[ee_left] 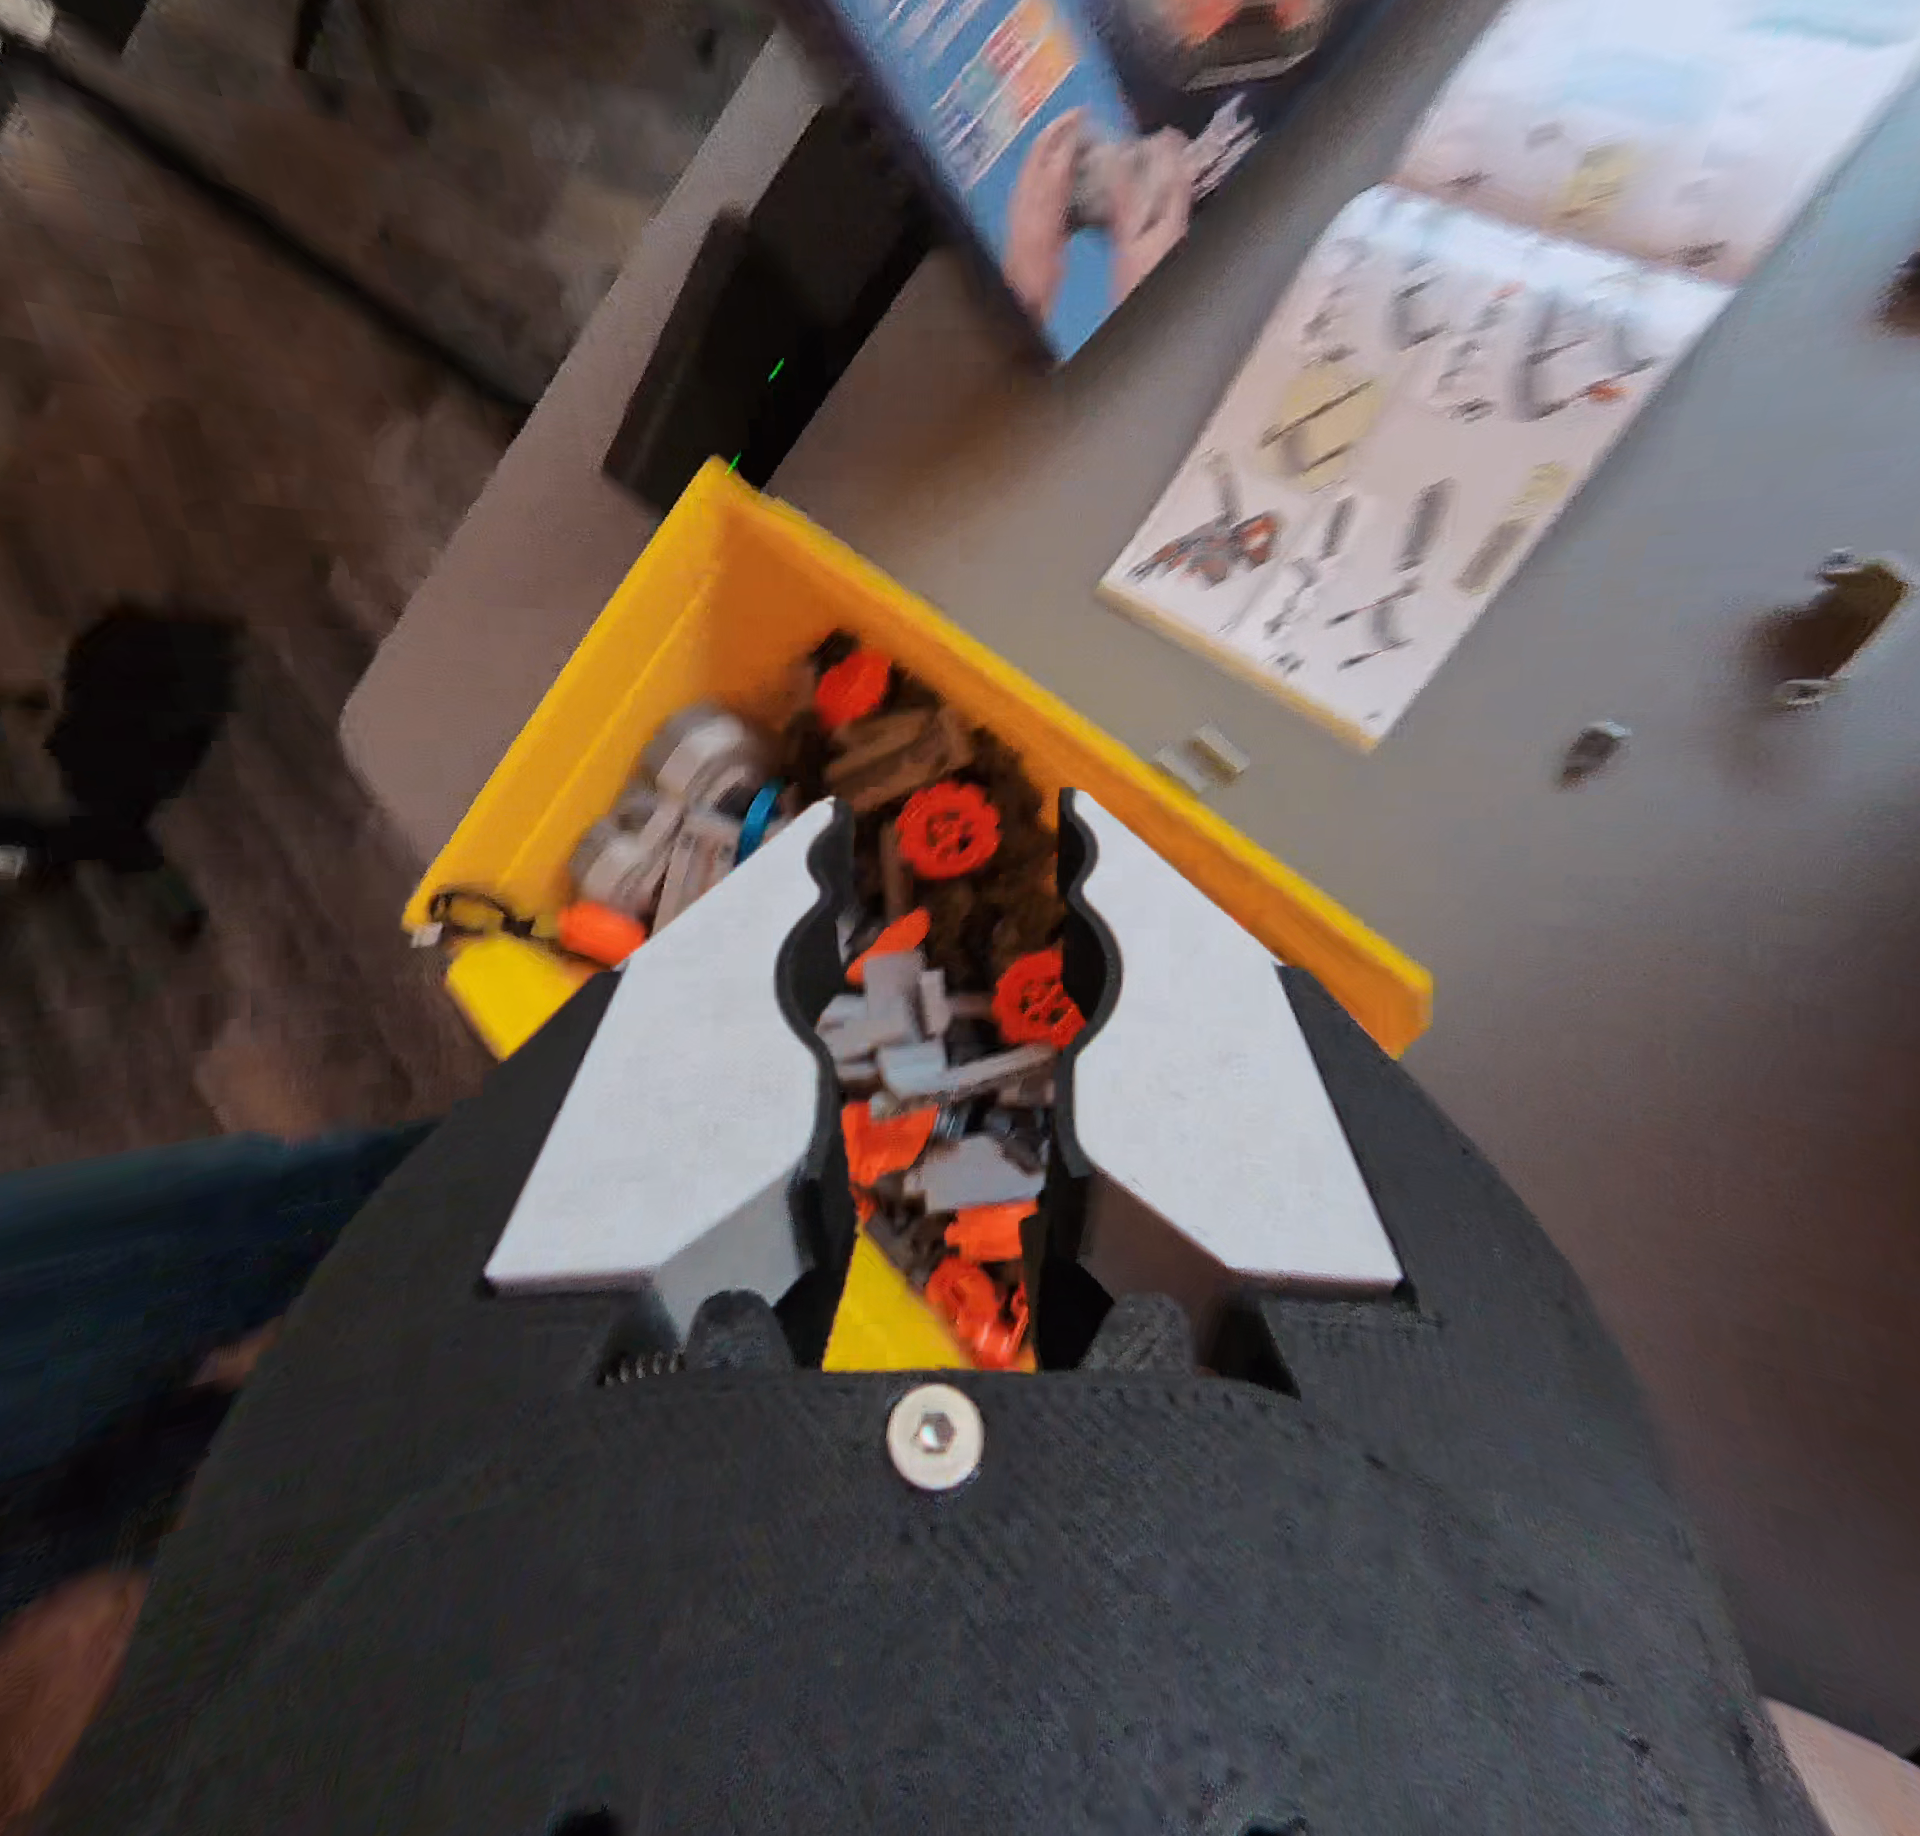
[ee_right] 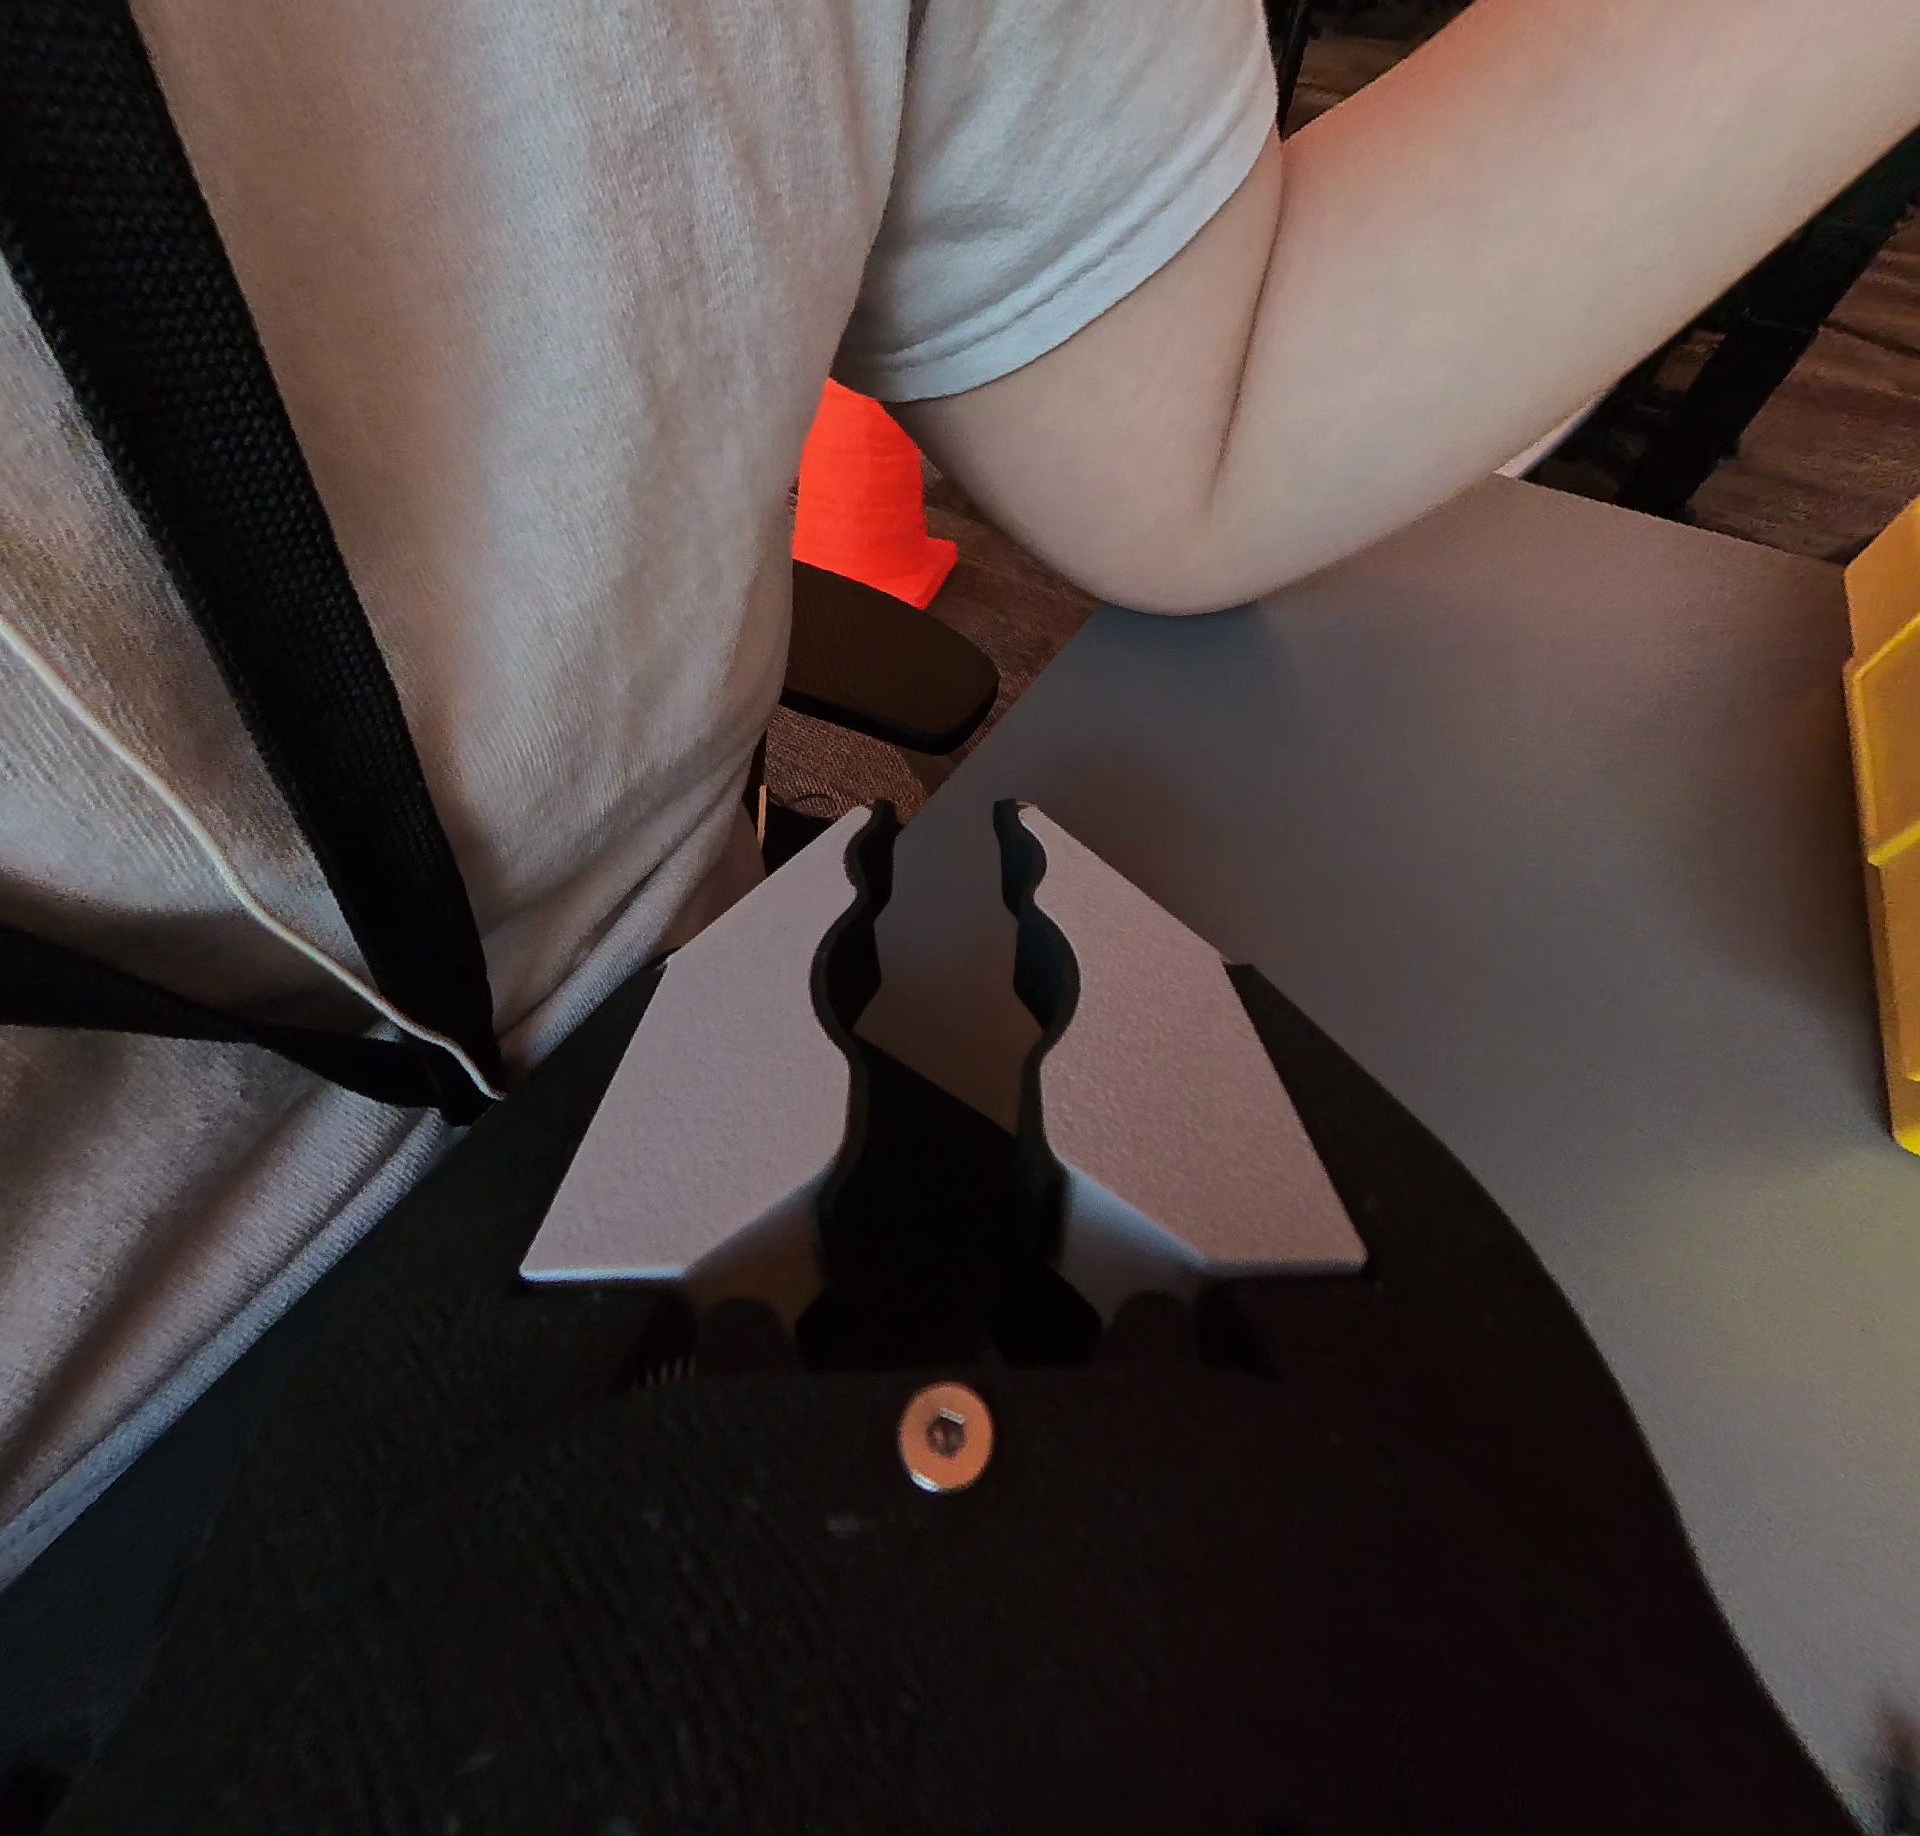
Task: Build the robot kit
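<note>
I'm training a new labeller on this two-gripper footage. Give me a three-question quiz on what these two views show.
1. True or false: the left gripper is shut on an orange gear.
2. What does the yellow bin hold? A) loose toy-brick parts B) screws C) fruit
3. Fill in: the right gripper points at the table edge, toward the person's ____, with nothing between its fingers.

Key
1. False: the left gripper is open above the bin, gripping nothing.
2. A: grey, brown and orange pieces.
3. Shirt.
</note>
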Tool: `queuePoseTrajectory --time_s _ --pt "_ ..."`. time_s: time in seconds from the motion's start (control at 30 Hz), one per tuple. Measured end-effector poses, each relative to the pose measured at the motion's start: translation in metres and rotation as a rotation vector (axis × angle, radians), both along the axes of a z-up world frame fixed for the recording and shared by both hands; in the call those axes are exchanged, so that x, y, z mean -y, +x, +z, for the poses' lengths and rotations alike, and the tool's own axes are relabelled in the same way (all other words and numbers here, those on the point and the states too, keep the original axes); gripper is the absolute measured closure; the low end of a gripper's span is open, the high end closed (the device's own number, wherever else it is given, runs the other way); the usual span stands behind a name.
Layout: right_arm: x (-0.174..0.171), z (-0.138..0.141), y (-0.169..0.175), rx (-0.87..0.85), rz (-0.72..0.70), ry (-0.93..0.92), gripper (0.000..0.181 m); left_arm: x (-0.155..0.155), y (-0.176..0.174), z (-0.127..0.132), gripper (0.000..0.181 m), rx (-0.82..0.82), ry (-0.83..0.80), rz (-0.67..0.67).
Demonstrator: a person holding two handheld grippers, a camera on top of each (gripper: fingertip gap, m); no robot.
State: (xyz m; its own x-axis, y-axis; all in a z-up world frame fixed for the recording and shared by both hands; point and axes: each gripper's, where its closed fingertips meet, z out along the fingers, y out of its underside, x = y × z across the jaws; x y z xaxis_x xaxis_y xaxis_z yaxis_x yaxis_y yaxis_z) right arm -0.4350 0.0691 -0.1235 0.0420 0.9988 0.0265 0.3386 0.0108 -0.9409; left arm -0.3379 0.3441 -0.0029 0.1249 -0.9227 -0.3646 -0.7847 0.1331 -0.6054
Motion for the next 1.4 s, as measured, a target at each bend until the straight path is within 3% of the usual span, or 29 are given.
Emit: queuePoseTrajectory --time_s 0.2,0.5,0.87,1.03,1.2,1.4 --pt "-0.014 -0.002 0.004 0.011 -0.074 0.006 0.163 -0.043 -0.039 -0.030 0.144 -0.124 -0.070 0.202" --pt "-0.028 -0.001 0.010 0.009 -0.153 -0.003 0.164 -0.056 -0.022 -0.080 0.144 -0.241 -0.179 0.178" --pt "-0.040 -0.002 0.015 0.012 -0.218 -0.010 0.165 -0.062 -0.014 -0.109 0.146 -0.278 -0.263 0.182" --pt "-0.042 -0.002 0.016 0.006 -0.229 -0.027 0.165 -0.032 0.004 -0.119 0.152 -0.256 -0.422 0.061" --pt "-0.043 -0.002 0.016 0.005 -0.233 -0.035 0.165 -0.031 -0.021 -0.151 0.168 -0.485 -0.322 -0.025" --pt "-0.044 -0.002 0.017 0.000 -0.236 -0.040 0.165 -0.030 -0.006 -0.151 0.167 -0.407 -0.302 -0.122"
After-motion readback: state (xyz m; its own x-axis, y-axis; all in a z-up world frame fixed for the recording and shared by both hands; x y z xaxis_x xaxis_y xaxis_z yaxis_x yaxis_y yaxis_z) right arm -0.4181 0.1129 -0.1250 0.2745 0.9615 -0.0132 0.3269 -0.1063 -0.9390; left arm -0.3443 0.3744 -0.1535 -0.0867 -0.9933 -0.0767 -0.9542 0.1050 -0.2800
